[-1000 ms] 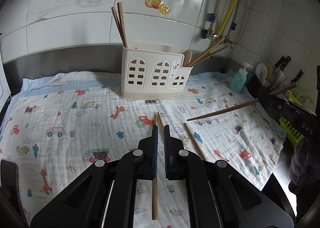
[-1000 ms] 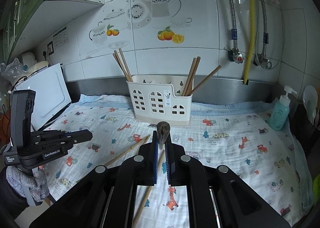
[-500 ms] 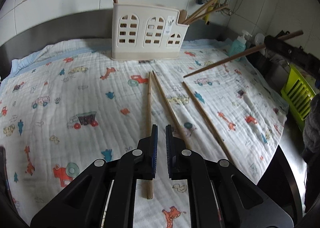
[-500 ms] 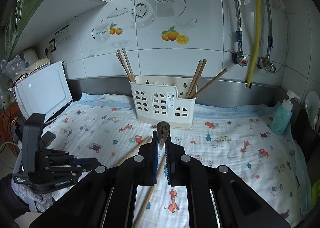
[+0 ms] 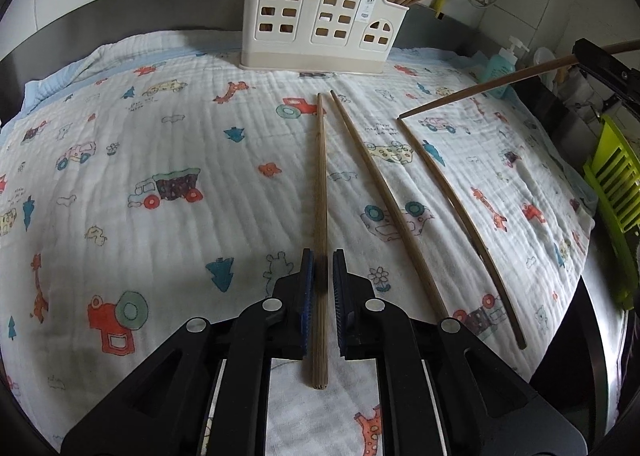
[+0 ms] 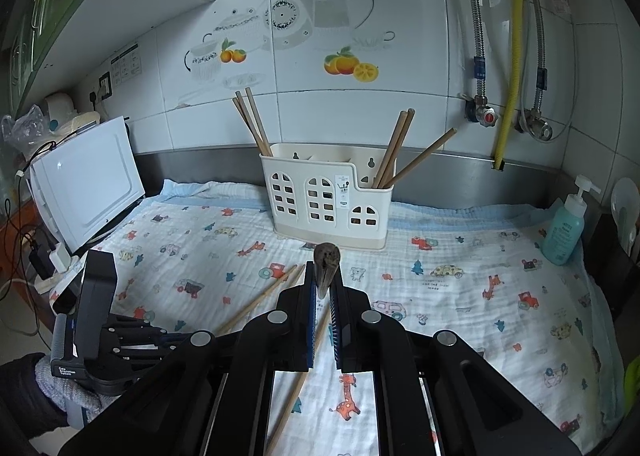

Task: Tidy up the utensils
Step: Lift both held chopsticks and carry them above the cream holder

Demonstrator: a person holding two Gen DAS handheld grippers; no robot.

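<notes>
Flat on the printed cloth (image 5: pixel 160 143), one wooden chopstick (image 5: pixel 321 191) lies between the left gripper (image 5: pixel 321 276)'s just-parting, non-pressing jaws, long axis running toward the cream utensil holder (image 5: pixel 320 15); right gripper (image 6: pixel 325 292) pinches another chopstick (image 6: pixel 326 256) end-on.

left gripper (image 5: pixel 321 270): lowered toward the cloth (image 5: pixel 160 143), tipped down more
jaws: just been opened a bit, leftmost chopstick (image 5: pixel 320 191) now between them
</notes>
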